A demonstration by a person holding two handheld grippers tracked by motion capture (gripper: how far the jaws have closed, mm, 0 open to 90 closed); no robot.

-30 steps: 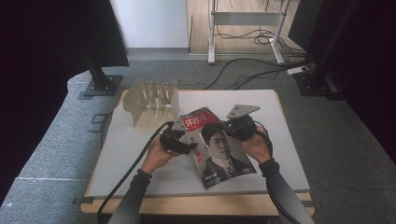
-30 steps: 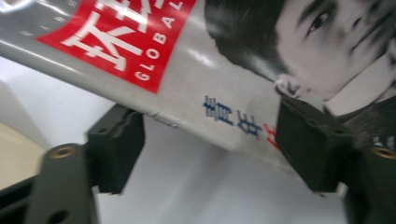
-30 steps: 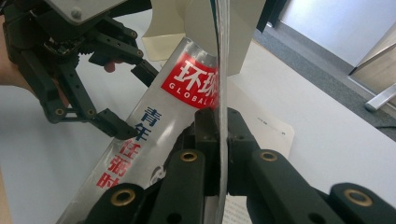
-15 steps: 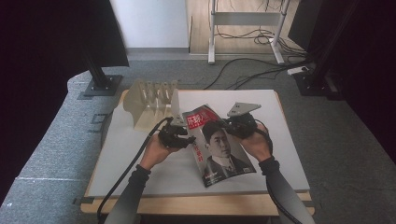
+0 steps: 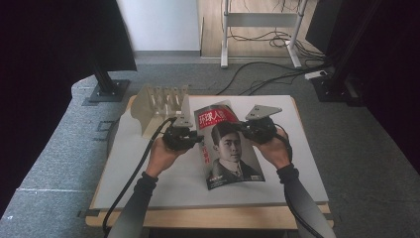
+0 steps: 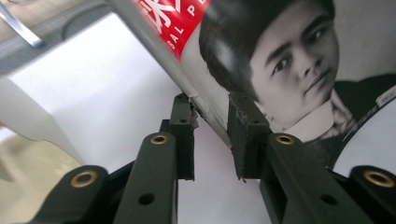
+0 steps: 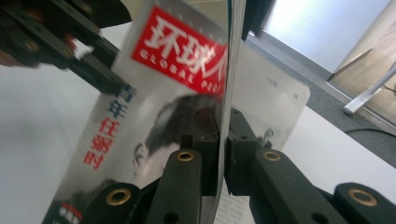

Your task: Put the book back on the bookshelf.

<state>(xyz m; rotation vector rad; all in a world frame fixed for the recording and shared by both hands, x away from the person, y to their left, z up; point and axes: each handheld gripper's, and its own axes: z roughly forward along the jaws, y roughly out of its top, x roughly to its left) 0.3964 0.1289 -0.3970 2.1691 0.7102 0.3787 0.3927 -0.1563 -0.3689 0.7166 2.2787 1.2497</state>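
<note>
Magazine (image 5: 230,148) sits mid-table between the 2 grippers, its long axis running near to far, masthead at the far end and far end raised. Right gripper (image 5: 246,130) clamps its right edge, jaws narrow on the pages. Left gripper (image 5: 197,140) straddles the left edge, jaws gapped around it, equally near.

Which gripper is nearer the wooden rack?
Left. The left gripper sits just in front of the rack, at the magazine's left edge; the right gripper is across the magazine, at its right edge.
</note>
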